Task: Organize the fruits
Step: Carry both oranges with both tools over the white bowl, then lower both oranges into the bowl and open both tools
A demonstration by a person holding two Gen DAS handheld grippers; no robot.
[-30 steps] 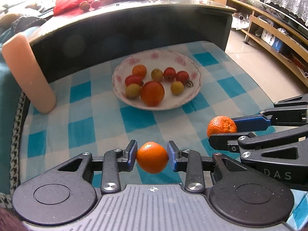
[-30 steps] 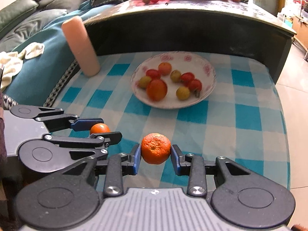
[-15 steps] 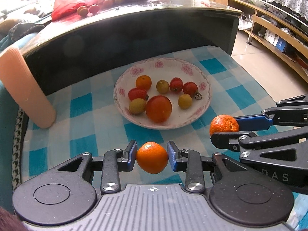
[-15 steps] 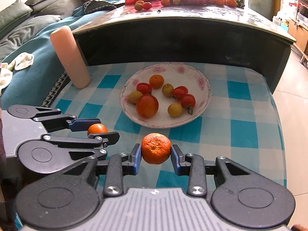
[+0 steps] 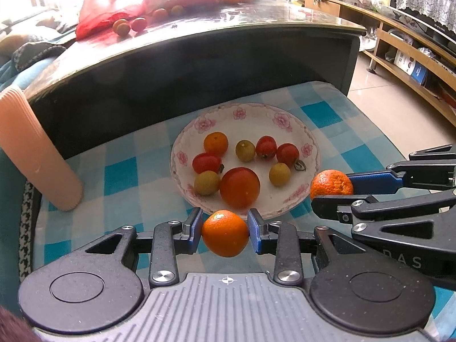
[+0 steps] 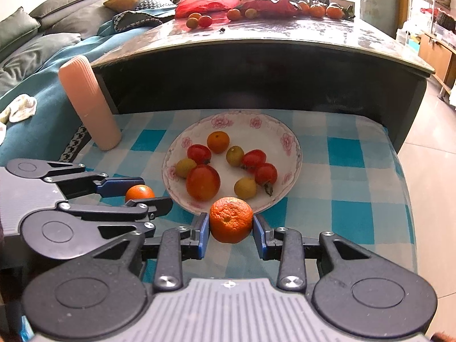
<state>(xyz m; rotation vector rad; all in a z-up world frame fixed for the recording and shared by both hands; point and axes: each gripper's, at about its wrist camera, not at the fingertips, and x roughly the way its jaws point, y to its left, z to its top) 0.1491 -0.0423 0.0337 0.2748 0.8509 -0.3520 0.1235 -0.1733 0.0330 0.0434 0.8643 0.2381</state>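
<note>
My left gripper [image 5: 225, 232] is shut on a smooth orange [image 5: 224, 233], held just short of the near rim of a flowered white plate [image 5: 285, 121]. My right gripper [image 6: 230, 226] is shut on a rough-skinned mandarin [image 6: 231, 223] at the plate's [image 6: 293, 154] near rim. The plate holds several small fruits: red tomatoes, yellow-green ones, a small orange and a big red-orange fruit [image 5: 240, 187]. Each gripper shows in the other's view: the right one [image 5: 332, 192] to the right, the left one [image 6: 141, 195] to the left.
The plate sits on a blue-and-white checked cloth [image 5: 119, 176]. A pink ribbed cylinder [image 5: 34, 154] leans at the left. Behind stands a dark glass-topped table [image 6: 256, 42] with a red bag and loose fruits. A sofa lies at the left, tiled floor at the right.
Both grippers have moved forward toward the plate with their fruits still held; the plate's near rim now lies right at the fingertips.
</note>
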